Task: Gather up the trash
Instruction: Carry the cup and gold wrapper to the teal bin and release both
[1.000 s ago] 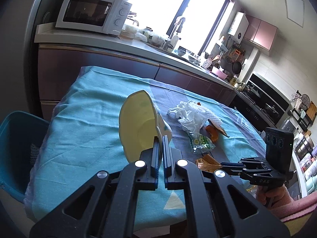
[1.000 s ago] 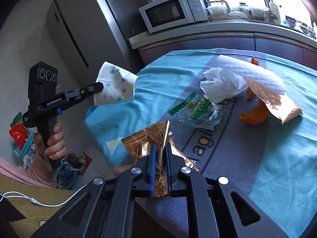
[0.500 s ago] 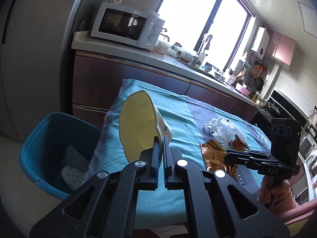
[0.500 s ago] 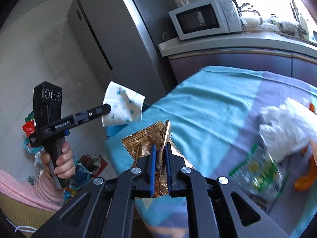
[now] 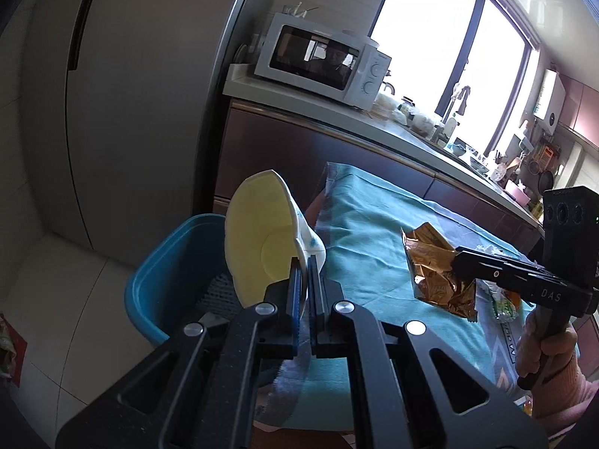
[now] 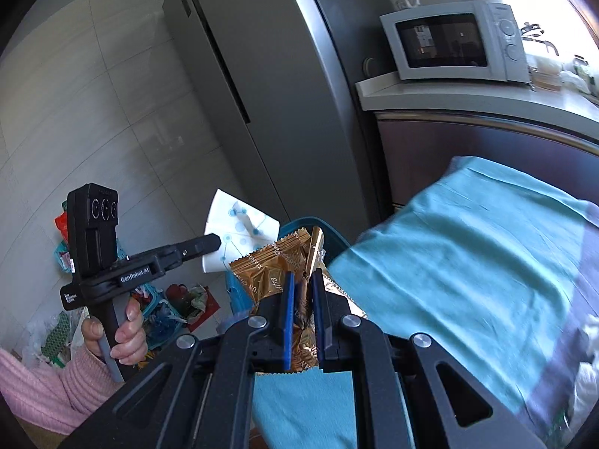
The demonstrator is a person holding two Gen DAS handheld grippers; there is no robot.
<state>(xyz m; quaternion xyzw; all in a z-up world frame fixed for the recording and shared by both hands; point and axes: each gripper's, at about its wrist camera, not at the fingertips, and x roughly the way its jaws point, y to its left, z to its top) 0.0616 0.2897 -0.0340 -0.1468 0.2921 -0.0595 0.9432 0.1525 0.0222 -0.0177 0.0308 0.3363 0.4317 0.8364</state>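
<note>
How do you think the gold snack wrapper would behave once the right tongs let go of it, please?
The gold snack wrapper looks creased and crumpled, so it is probably thin, floppy foil. It juts up from the right tongs without drooping, which suggests it is very light. Released, it might flutter rather than drop straight into the blue bin.

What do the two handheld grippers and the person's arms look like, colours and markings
Both are matte black pistol-grip tools. The left gripper has blue-lined jaws, silver pivot screws, "GenRobot.AI" lettering and a three-lens camera block. The right gripper has the same blue lining and screws, "DAS" lettering and a small green light. The left hand and right hand are bare, with fuzzy pink sleeves.
</note>
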